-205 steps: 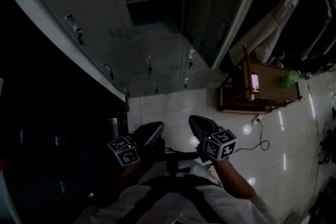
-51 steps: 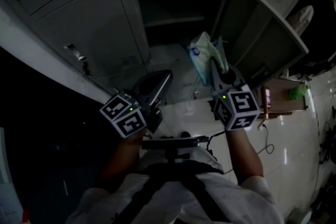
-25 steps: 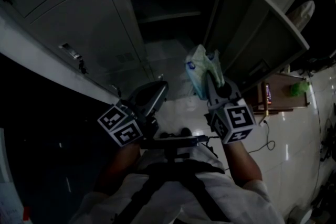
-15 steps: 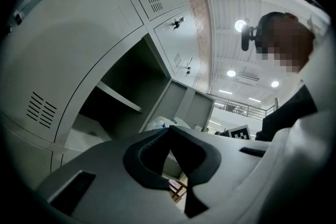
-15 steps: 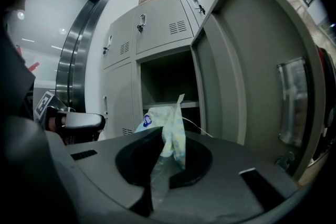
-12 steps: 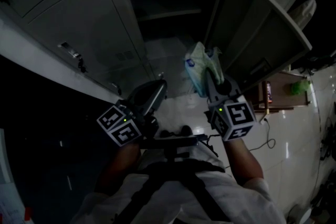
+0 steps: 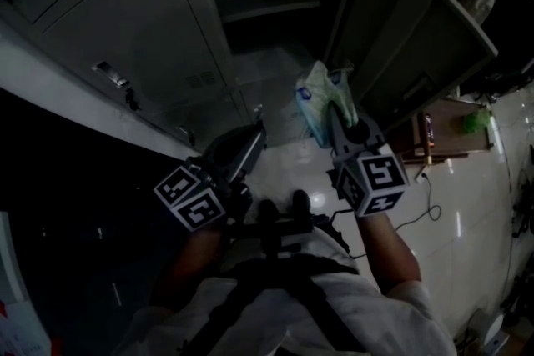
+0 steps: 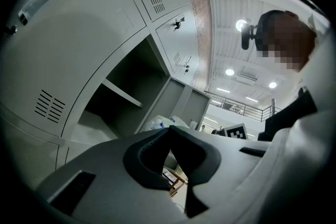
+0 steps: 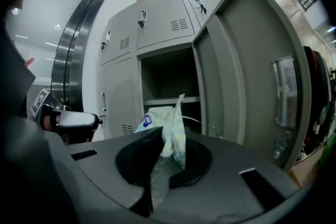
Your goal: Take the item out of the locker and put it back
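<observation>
A pale plastic packet [image 7: 314, 98] with a blue mark hangs in front of the open locker compartment [image 7: 265, 11]; my right gripper [image 7: 334, 114] is shut on it. In the right gripper view the packet [image 9: 169, 128] is pinched between the jaws of the right gripper [image 9: 166, 145] and stands up before the compartment [image 9: 169, 77]. My left gripper [image 7: 253, 139] hangs lower left of the packet, shut, with nothing in it. In the left gripper view the tips of the left gripper [image 8: 169, 130] meet, and the packet [image 8: 157, 123] peeks over them.
The locker door [image 7: 421, 25] stands open to the right of the compartment. Closed lockers [image 7: 113, 21] fill the left side. A wooden stool [image 7: 442, 137] with a phone on it, a green object [image 7: 477, 121] and a floor cable [image 7: 430, 211] lie to the right.
At first the packet lay on the locker's shelf and both grippers hung low and empty. Now the right gripper holds it outside the locker. Over the last second it has barely moved.
</observation>
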The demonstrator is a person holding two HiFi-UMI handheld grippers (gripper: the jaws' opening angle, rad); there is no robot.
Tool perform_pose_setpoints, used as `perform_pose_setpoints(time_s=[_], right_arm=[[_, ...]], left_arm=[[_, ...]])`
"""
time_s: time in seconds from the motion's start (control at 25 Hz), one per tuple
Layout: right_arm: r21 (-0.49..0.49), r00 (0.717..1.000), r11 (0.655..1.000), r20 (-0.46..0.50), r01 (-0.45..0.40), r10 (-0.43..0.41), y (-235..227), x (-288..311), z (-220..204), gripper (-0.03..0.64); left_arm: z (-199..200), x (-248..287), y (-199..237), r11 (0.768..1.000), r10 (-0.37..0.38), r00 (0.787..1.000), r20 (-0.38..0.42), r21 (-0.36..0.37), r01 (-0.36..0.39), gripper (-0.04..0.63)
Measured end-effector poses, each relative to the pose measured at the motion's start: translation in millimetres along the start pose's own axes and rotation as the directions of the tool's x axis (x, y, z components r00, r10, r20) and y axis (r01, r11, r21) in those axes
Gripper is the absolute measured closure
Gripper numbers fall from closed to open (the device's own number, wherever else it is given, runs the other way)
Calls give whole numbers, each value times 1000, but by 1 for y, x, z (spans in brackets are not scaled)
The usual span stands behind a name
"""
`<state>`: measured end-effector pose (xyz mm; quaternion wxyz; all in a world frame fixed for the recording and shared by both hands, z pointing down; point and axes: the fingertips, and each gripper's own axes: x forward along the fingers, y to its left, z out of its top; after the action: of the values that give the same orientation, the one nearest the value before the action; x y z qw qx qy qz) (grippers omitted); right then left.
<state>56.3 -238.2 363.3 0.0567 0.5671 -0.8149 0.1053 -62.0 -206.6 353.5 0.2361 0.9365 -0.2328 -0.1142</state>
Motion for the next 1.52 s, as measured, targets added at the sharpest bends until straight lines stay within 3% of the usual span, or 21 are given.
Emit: perform_pose_setpoints(time_s=[0.44,0.88,1.52], right_arm=[[-66,999,998,45,11,-8,-6,16,29,617],[-155,994,987,106,29,-12,-27,89,102,617],[-251,997,965,51,71,-60,-45,211,163,617]], left_arm=[[6,-2,-7,999,-18,1000,-8,32,18,595],[30,33,0,995,-47,999,5,86,47,595],[83,79,24,983,-36,999,17,178,33,595]])
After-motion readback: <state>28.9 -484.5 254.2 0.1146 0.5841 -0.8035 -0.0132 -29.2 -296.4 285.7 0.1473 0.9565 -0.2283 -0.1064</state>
